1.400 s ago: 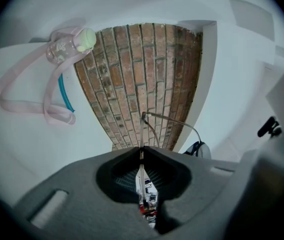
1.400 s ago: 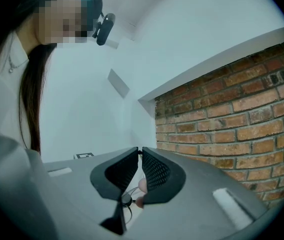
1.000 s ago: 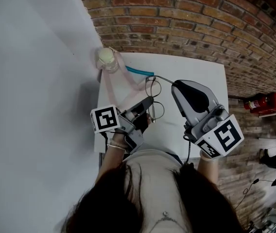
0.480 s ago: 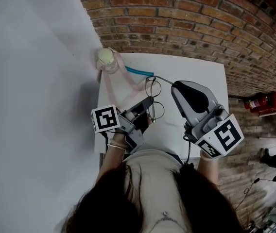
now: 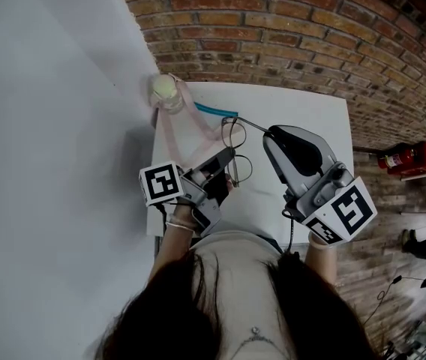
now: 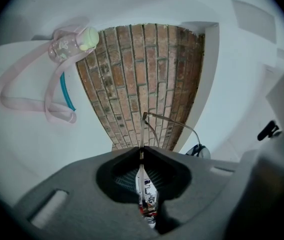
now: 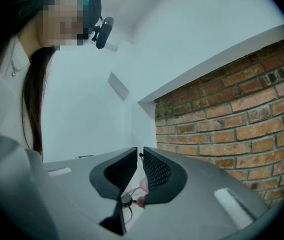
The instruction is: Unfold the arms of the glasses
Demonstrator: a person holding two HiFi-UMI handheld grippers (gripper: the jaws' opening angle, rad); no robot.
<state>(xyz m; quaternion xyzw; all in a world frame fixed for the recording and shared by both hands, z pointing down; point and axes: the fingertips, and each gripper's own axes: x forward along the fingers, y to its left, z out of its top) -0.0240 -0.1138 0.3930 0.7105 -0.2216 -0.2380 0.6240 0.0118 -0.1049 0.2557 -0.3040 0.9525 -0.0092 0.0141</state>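
Glasses (image 5: 235,147) lie near-to-far, left gripper (image 6: 142,151) fingers clamping the frame, right gripper (image 7: 139,154) fingers pinching its rightward arm (image 5: 251,122).

A small white table (image 5: 314,118) stands with its far edge against a red brick wall (image 5: 288,28). A plain white wall (image 5: 48,126) runs along the table's left side and meets the brick at a corner. The light is soft and even. Far right, a shelf (image 5: 425,175) bears something red.
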